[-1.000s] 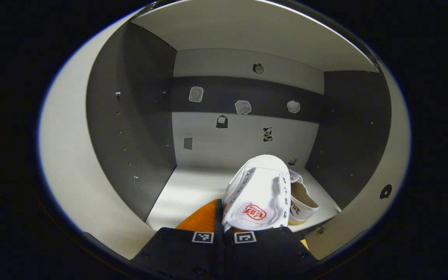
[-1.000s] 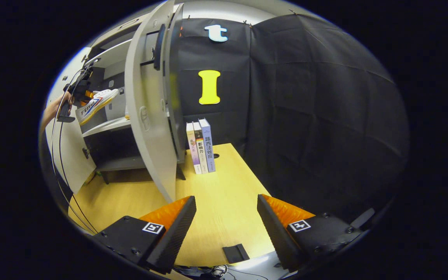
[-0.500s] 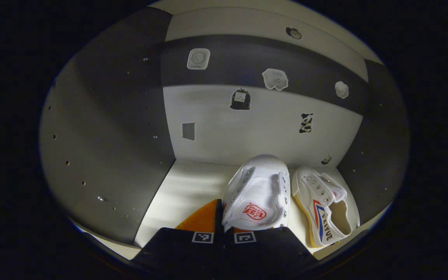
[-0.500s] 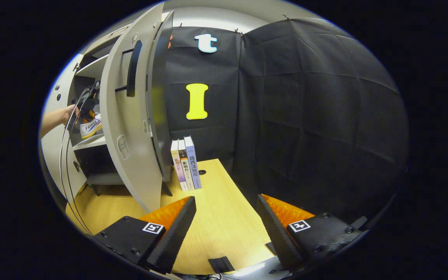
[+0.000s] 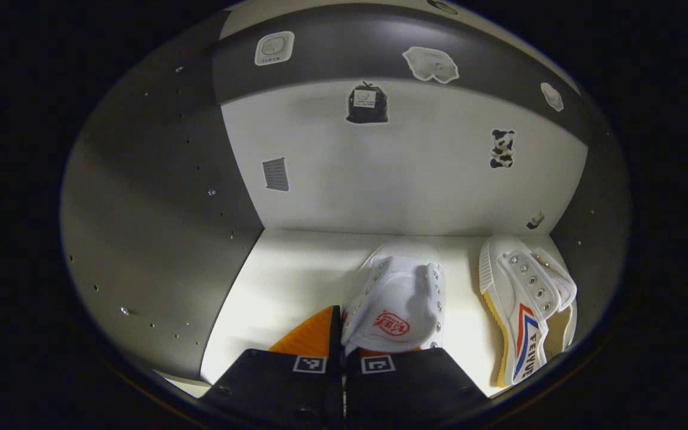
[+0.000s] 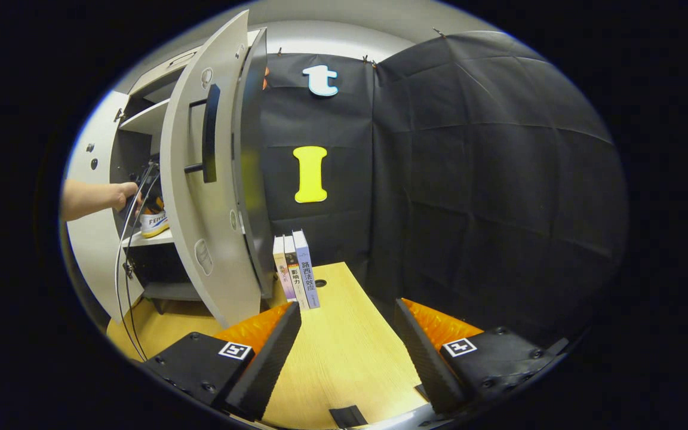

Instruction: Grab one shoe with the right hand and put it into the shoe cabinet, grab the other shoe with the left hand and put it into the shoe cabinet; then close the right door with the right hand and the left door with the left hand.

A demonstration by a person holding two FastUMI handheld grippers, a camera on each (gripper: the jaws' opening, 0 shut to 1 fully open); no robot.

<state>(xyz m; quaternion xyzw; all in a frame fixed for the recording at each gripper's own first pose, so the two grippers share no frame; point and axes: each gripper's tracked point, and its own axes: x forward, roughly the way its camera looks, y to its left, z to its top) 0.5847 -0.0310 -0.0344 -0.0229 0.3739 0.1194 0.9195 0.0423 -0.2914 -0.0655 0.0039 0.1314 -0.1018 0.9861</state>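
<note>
The shoe cabinet (image 6: 141, 113) stands on the worktop (image 6: 344, 346) with its right door (image 6: 200, 203) swung open ahead-left of the right tool (image 6: 347, 346), whose fingers are spread with nothing between them. Three books (image 6: 296, 269) stand upright just beyond that door. Inside, the left tool (image 5: 344, 343) is clenched on one shoe (image 5: 395, 304) over the shelf (image 5: 290, 280); the other shoe (image 5: 526, 310) lies to its right.

The shoe (image 5: 526, 322) by the shelf's (image 5: 284, 280) right edge is showing "FEIYUE" in blue along its side. The other shoe (image 5: 392, 301) is bearing a red logo, unreadable. At the counter's (image 6: 344, 352) far edge, the middle book (image 6: 293, 272) is reading 影响力 and the right book (image 6: 306, 269) 路西法效应.
</note>
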